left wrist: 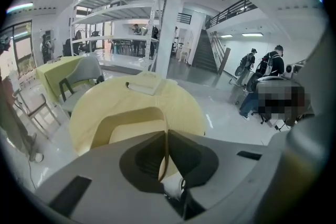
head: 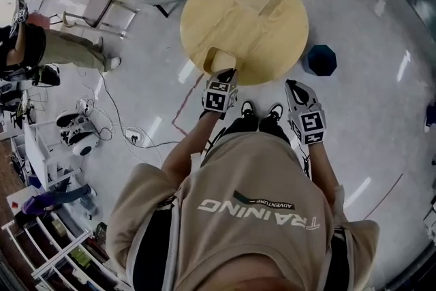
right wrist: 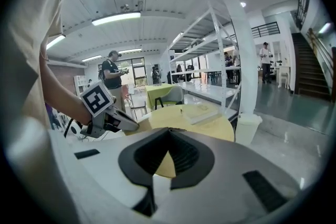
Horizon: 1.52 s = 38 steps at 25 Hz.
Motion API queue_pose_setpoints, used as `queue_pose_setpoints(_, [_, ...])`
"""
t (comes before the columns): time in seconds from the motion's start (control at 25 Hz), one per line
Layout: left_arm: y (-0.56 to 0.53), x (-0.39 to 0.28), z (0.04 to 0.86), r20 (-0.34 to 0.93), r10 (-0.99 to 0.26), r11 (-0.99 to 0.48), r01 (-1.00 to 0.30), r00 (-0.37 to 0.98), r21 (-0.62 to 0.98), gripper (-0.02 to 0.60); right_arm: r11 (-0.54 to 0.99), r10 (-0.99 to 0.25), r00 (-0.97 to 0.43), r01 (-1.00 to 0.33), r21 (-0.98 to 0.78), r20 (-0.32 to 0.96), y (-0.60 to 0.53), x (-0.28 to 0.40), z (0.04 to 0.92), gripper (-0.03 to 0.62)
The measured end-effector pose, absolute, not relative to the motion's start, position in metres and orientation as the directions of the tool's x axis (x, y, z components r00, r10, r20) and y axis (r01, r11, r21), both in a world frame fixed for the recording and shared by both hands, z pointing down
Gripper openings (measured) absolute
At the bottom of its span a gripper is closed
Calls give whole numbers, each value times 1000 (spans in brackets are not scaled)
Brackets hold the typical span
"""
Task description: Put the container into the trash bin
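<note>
Beige container (left wrist: 131,123) wall between left claw (left wrist: 167,132) tips, left gripper view only

You wear a tan short-sleeved T-shirt (head: 252,180) printed "TRAINING" in white, and black shoes (head: 247,110) with white trim. Your left gripper (head: 224,75) and right gripper (head: 293,84) are pale grey, each bearing a black-and-white marker cube (head: 216,97).
</note>
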State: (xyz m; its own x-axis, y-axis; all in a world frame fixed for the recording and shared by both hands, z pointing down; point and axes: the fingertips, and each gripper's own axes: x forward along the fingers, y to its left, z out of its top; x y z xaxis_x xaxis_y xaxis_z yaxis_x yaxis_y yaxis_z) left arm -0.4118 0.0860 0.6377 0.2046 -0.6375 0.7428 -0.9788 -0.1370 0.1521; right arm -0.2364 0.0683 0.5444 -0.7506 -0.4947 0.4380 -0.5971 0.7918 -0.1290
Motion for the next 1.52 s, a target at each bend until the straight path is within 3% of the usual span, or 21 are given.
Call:
queue_pose_setpoints(0.48, [89,-417,584,661,-696,-222,-960,280,173,21,685,-606,-704,-698,-206,370,76,-242,505,4])
queue_pose_setpoints(0.76, [88,-401,576,648,-667,-373,-918,367,136,21,574,-703,-598,-797,-191,383,93,-218,503,5])
queue_pose_setpoints(1.2, [65,-303,571,612,-588,-568,-809,529,154,21,386,-821,-410,-911,-143,399,116,-123,509,5])
queue_pose_setpoints(1.52, [45,-234,572,628,-582,-558,-816,516,154,21,403,-812,-433,-901,-162,392,98,-57,513,5])
